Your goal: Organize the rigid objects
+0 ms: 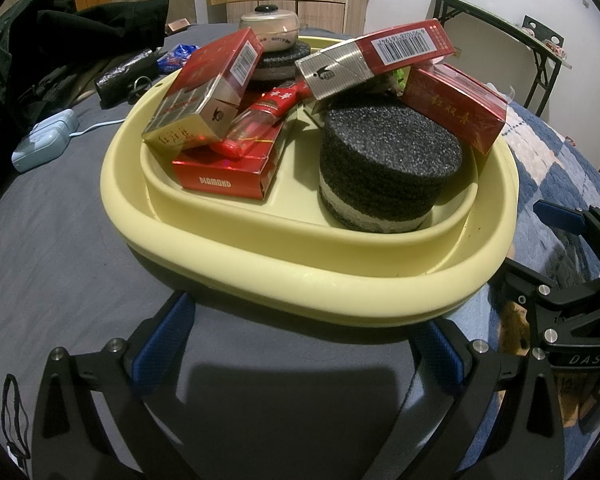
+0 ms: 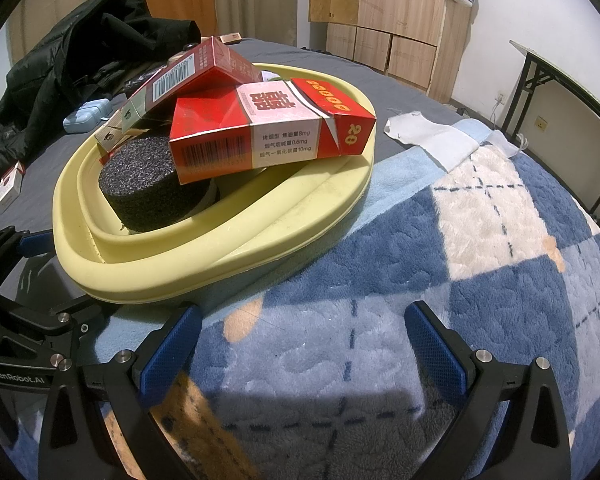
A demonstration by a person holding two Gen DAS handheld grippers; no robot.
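Note:
A pale yellow tray (image 1: 284, 264) (image 2: 204, 256) rests on the bed, filled with several red cigarette packs and a black foam cylinder (image 1: 388, 168) (image 2: 152, 188). One red pack (image 2: 268, 128) leans on the cylinder; another red pack (image 1: 224, 176) lies flat with a red lighter (image 1: 252, 128) on it. A second foam disc (image 1: 280, 60) and a cream jar (image 1: 270, 26) sit at the tray's far side. My left gripper (image 1: 300, 336) is open just in front of the tray's near rim. Over the blanket right of the tray, my right gripper (image 2: 304, 340) is open and holds nothing.
A dark jacket (image 1: 60, 40) (image 2: 92, 52), a light blue case (image 1: 44, 140) (image 2: 88, 114) and small clutter lie on the grey sheet left of the tray. One small pack (image 2: 10, 184) lies apart. A blue checked blanket (image 2: 460, 260) with a white cloth (image 2: 432, 136) is at right; a folding table (image 2: 572, 92) stands beyond.

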